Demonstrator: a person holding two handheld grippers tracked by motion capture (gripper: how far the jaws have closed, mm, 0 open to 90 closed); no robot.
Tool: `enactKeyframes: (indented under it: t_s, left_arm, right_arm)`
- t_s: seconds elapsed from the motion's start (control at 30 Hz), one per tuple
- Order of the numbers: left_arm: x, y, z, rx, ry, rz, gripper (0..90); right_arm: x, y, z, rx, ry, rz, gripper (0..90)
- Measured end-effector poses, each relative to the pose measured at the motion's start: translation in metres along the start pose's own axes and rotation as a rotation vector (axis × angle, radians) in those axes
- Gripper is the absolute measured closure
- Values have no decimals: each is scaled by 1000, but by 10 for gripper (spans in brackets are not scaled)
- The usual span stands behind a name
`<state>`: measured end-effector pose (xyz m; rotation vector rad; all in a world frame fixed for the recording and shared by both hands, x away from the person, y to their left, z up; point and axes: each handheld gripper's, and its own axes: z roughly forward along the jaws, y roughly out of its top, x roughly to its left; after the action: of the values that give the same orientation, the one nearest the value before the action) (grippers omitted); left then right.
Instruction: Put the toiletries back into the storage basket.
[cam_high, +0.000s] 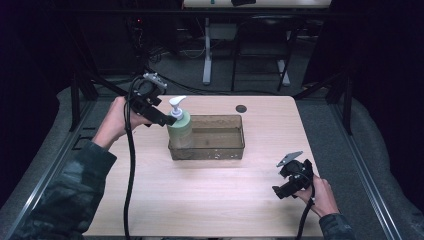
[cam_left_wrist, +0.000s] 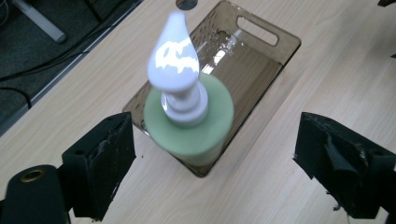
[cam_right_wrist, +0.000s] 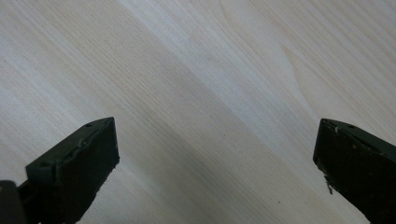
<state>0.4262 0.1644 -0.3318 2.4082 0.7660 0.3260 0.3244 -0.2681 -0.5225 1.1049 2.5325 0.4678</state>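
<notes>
- Table (cam_high: 210, 205): light wood top. The near half is bare, and open surface runs on the left, right and far sides of the tray. A small dark round hole (cam_high: 241, 108) sits near the far edge, just beyond the tray.
- Tray (cam_high: 220, 150): clear smoky-brown plastic bin, rectangular, set a little far of the table's centre, long side running left to right. A handle slot (cam_left_wrist: 257, 30) shows in one end wall in the left gripper view. The right part of the tray holds nothing.
- Soap bottle (cam_high: 180, 129): green body with white pump top (cam_left_wrist: 173, 60), standing upright in the left end of the tray, hard by its left wall.
- Left gripper (cam_high: 167, 120): held above the tray's far-left corner, reaching to the bottle's neck. In its own view the jaws are spread wide, one on each side of the bottle, both clear of it; nothing gripped.
- Right gripper (cam_high: 276, 191): near the near-right corner, well apart from the tray, over bare wood. Jaws wide apart, empty.
</notes>
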Motion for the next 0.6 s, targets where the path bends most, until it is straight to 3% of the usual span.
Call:
enactKeyframes:
  t_s: [0.37, 0.6]
  left_arm:
    - [-9, -49, 13, -16, 0, -58, 2]
    - [-11, -82, 29, -10, -6, -107, 1]
  right_arm:
    - [0, 0, -1, -1, -3, 4, 0]
    - [1, 1, -1, 3, -9, 1, 0]
